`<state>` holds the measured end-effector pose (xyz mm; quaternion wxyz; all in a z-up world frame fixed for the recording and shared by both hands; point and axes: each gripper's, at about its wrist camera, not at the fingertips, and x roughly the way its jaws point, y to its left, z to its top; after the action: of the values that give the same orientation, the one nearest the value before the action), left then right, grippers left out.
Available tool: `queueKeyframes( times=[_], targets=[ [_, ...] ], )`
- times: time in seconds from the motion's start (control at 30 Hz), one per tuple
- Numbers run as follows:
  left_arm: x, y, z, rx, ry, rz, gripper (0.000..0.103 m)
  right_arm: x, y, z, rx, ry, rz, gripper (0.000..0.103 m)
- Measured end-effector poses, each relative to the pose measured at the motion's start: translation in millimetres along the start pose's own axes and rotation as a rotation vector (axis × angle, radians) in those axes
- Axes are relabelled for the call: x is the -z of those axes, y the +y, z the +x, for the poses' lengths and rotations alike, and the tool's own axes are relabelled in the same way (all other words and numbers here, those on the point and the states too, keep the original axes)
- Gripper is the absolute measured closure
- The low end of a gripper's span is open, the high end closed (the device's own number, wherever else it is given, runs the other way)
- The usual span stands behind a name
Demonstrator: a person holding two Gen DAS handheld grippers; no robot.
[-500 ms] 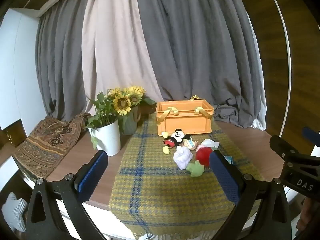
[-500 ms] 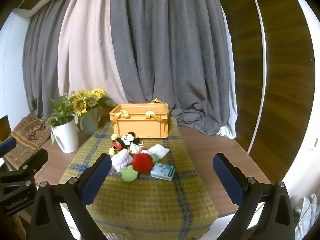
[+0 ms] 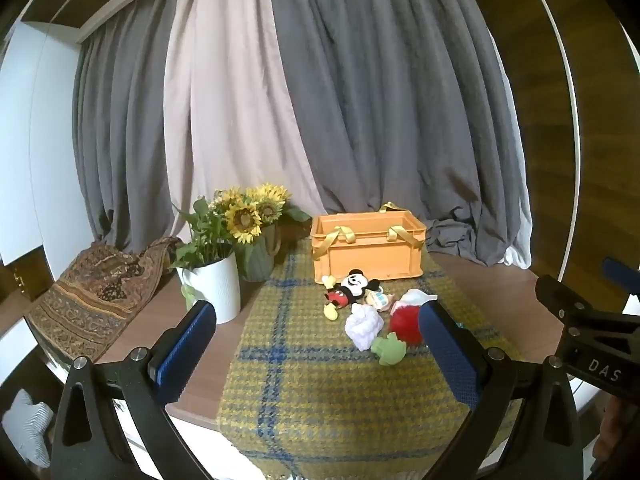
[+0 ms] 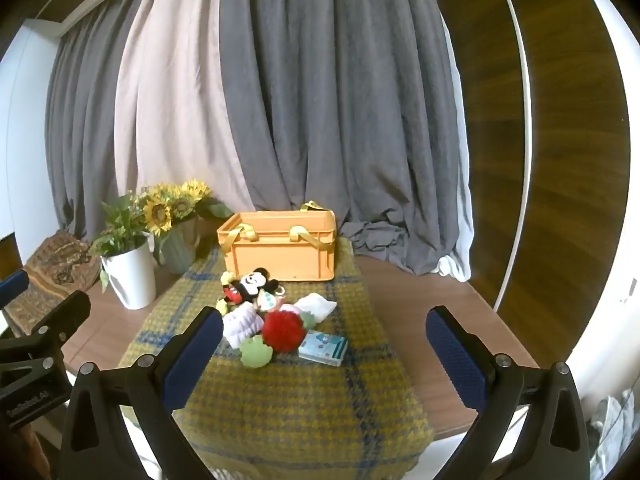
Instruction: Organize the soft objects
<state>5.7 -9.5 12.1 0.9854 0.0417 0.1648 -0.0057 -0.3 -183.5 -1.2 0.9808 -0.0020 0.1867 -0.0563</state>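
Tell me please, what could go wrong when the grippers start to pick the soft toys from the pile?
1. The toys lie packed together: closing on the red pompom may also drag the green toy or the white knit piece.
2. The small tissue pack could be swept aside.
3. Both the left gripper and the right gripper, open, face one pile and might collide.

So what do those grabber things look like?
Each hand-held gripper, left and right, is a black frame with silver screws and two fingers. The pads are blue and bumpy. White lettering marks the right one's side.
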Motion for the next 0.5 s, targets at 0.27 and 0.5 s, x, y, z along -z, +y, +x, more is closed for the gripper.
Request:
queueKeyframes(
  times=[0.27, 0.5],
  targets=[
    [-4.7, -1.1, 2.4, 0.004, -0.006, 0.000, 0.000, -5.8, -5.2, 0.4, -0.001, 0.000, 0.004, 0.000],
    [-8.0, -2.1, 4.4, 0.014, -0.009, 0.003, 0.000, -9.1, -6.3, 0.6, 0.001, -0.001, 0.004, 0.000]
  ],
)
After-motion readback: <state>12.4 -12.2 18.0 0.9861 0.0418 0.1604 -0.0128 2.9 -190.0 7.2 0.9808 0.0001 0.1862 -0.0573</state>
